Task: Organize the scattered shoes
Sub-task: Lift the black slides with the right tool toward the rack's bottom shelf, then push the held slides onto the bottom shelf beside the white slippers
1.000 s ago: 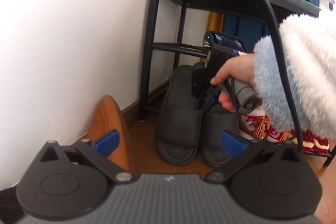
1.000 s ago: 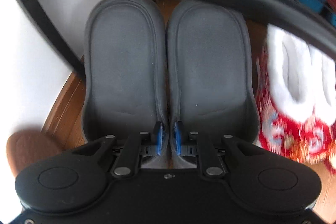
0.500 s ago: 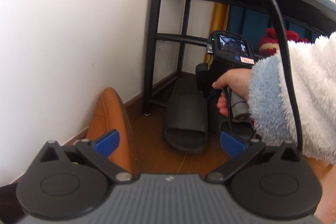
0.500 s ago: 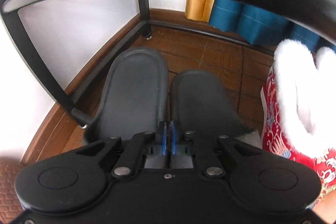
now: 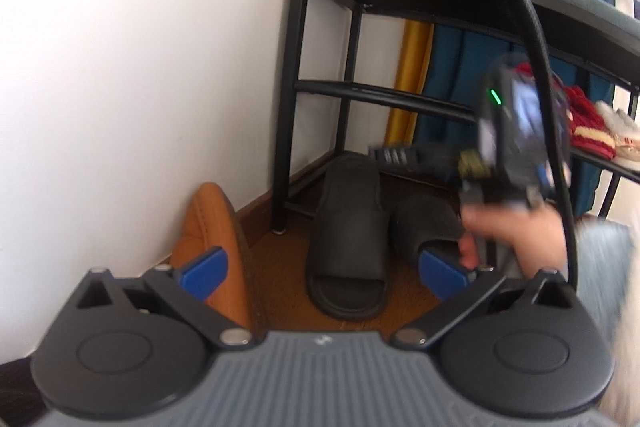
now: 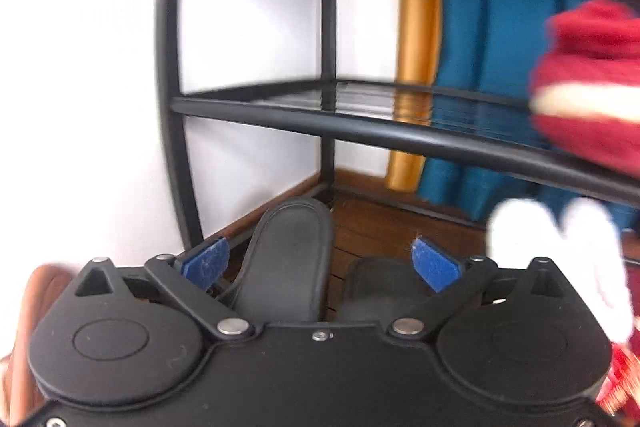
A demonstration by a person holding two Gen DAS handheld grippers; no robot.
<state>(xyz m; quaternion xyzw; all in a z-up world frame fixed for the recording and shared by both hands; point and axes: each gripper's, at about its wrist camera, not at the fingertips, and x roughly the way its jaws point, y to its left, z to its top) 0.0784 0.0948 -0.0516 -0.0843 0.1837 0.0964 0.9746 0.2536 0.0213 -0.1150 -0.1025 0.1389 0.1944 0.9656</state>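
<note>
Over at nine o'clock a tan leather shoe [image 5: 212,227] leans on its edge against the white wall, just behind the left gripper [image 5: 320,267], whose blue-padded jaws stand wide apart with nothing between them. Dead centre, the pair of black rubber slide slippers [image 5: 348,227] sits on the wooden floor under the black metal shoe rack [image 5: 296,67]. The right gripper [image 6: 320,263] has just sprung its jaws open; both slippers lie ahead between the pads, untouched. At three o'clock, red-and-white fluffy slippers [image 6: 584,99].
</note>
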